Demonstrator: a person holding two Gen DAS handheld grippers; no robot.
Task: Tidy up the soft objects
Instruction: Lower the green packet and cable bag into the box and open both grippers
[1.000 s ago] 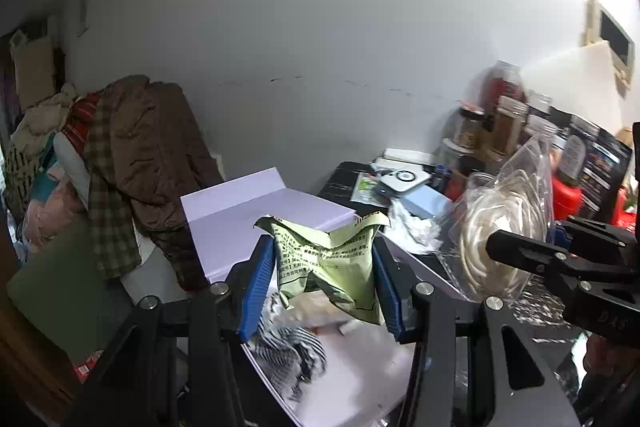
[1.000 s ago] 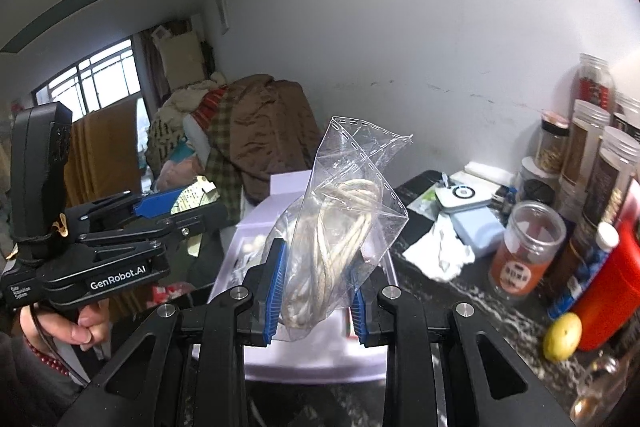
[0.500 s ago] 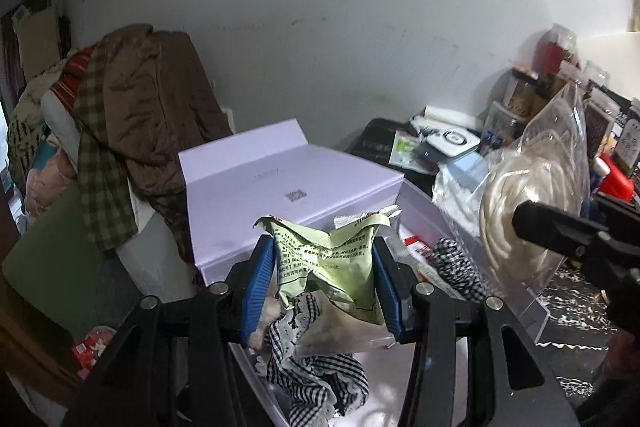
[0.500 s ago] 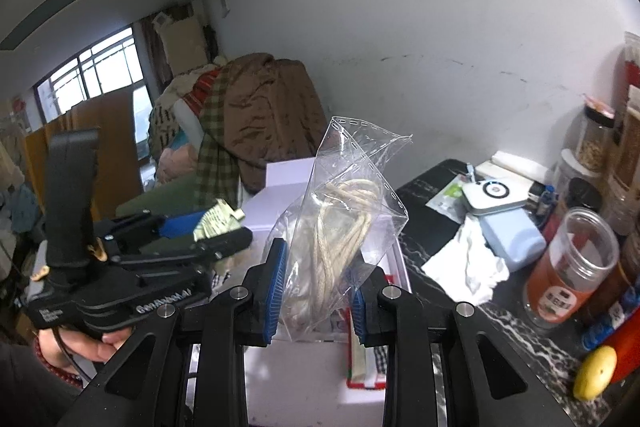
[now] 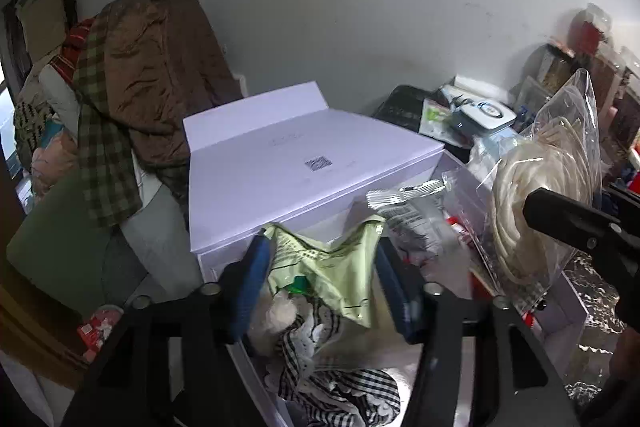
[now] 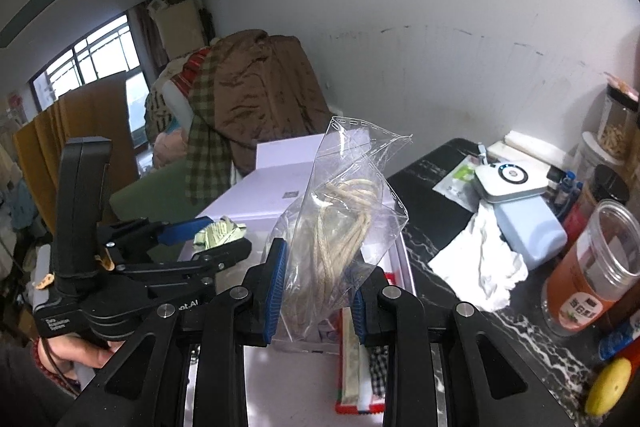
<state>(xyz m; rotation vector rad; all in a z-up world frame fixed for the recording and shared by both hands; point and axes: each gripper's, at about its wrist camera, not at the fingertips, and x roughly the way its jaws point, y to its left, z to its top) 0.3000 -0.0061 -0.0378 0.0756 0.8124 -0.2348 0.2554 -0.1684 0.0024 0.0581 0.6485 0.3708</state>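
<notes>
1. A heap of clothes (image 5: pixel 132 99), brown and green-checked, rises far ahead and to the left of both claws, against the wall.
2. The lilac box (image 5: pixel 560 323) lies open right under both claws; its lid (image 5: pixel 288 167) stands just ahead of the left claw's tips.
3. A dark marble counter (image 6: pixel 436 195) runs ahead and to the right of the right claw, touching the box's right side.
4. The left claw (image 5: pixel 324 283) is closed on a crumpled green packet (image 5: pixel 336 267), held between its blue pads (image 5: pixel 256 275) above the box. From the right wrist view this claw (image 6: pixel 200 239) sits just to the left of the right claw, with the packet (image 6: pixel 218 231) poking out of its tips.
5. The right claw (image 6: pixel 316 291) is clamped on a clear bag (image 6: pixel 348 203) holding a coil of pale rope (image 6: pixel 344 227); the bag stands upright above the pads, over the box. From the left wrist view the bag (image 5: pixel 548 187) hangs just right of the left claw.
6. A checked cloth (image 5: pixel 340 383) lies in the box, right below the left claw, beside something white and fluffy (image 5: pixel 280 315).
7. A silver pouch (image 5: pixel 408 211) lies in the box, just ahead and right of the left claw.
8. A white rag (image 6: pixel 480 267) lies on the counter, right of the right claw; a pale blue case (image 6: pixel 528 231) touches its far edge, and a white gadget (image 6: pixel 508 179) rests on top of that.
9. An orange-filled jar (image 6: pixel 592 267) stands farther right.
10. A lemon (image 6: pixel 608 383) sits at the far lower right.
</notes>
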